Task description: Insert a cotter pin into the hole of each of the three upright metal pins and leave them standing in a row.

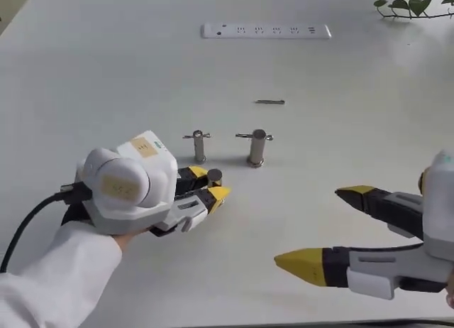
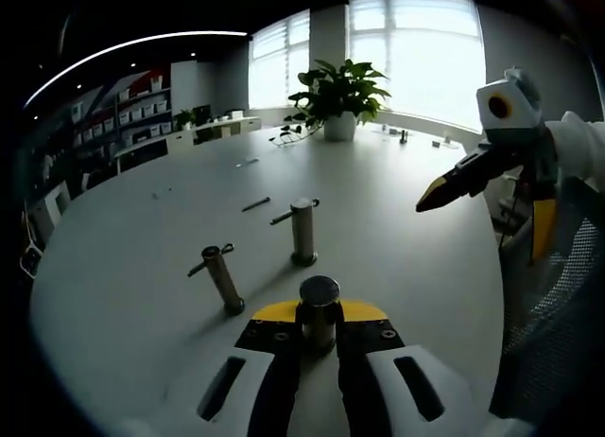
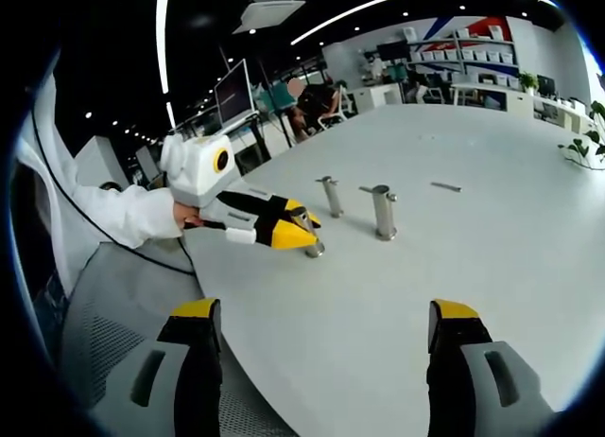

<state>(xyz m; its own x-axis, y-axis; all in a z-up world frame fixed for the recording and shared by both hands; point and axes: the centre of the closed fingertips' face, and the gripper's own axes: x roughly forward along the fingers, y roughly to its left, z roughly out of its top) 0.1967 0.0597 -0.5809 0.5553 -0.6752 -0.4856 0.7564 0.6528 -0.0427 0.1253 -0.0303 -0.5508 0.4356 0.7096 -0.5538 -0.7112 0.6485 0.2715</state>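
Bare table [image 1: 355, 122] flanks loose cotter pin [image 1: 269, 101]; an upright pin [image 1: 257, 149] (cottered) stands before it

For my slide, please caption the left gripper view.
Left gripper grips a bare metal pin; two cotter-fitted pins stand beyond.

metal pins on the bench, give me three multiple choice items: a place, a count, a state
1. The right claw is: A) open, empty B) shut on a pin C) shut on a cotter pin
2. Metal pins already carrying a cotter pin: A) none B) two C) three
3. The loose cotter pin lies: A) in the right claw B) on the table beyond the two standing pins C) between those two pins
Key: A, its jaws stand wide apart; B, the third pin in the left claw shows none; B, it lies alone past them.
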